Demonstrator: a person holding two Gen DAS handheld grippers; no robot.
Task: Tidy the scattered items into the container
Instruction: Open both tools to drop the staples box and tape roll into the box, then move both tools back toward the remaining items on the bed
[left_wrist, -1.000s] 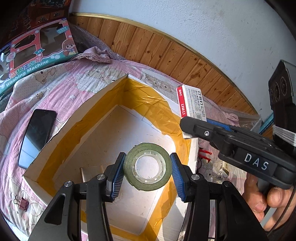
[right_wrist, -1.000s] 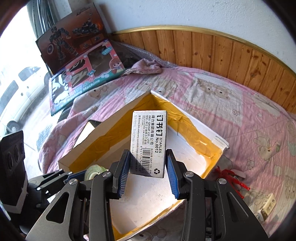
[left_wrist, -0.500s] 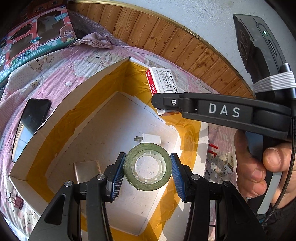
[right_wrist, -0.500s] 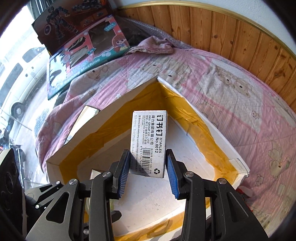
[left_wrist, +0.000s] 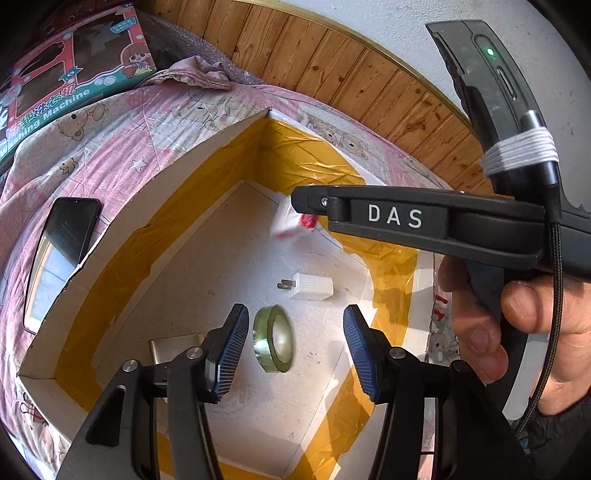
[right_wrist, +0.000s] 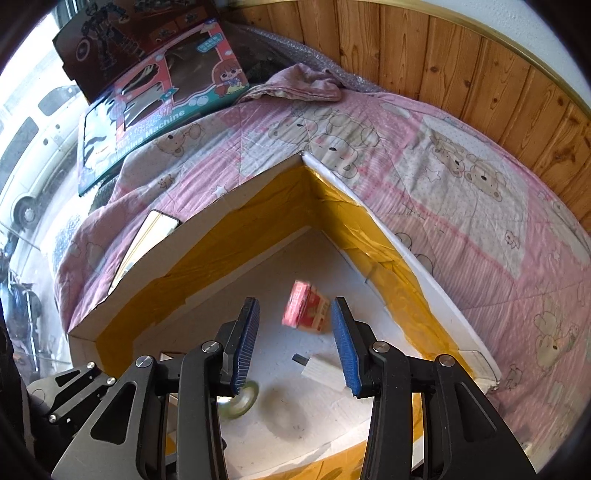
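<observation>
Left wrist: left tongs spread wide, empty; tape roll on box floor between the fingers; white plug beyond; phone on bed outside left wall.

Right wrist: right tongs wide, empty; staples box blurred, near box's far corner.

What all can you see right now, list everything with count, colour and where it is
Cardboard box: one, white with yellow tape lining, on the bed.
Tape roll: one, green, on edge in the box.
Staples box: one, red and white, blurred, inside the box.
Charger plug: one, white, box floor.
Power bank: one, tan, box floor, partly hidden.
Phone: one, black, on the quilt beside the box.
Quilt: one, pink with bears.
Toy box: one, red and teal, bed's far edge.
Left gripper: open.
Right gripper: open.
Hand: one, holding the right gripper.
</observation>
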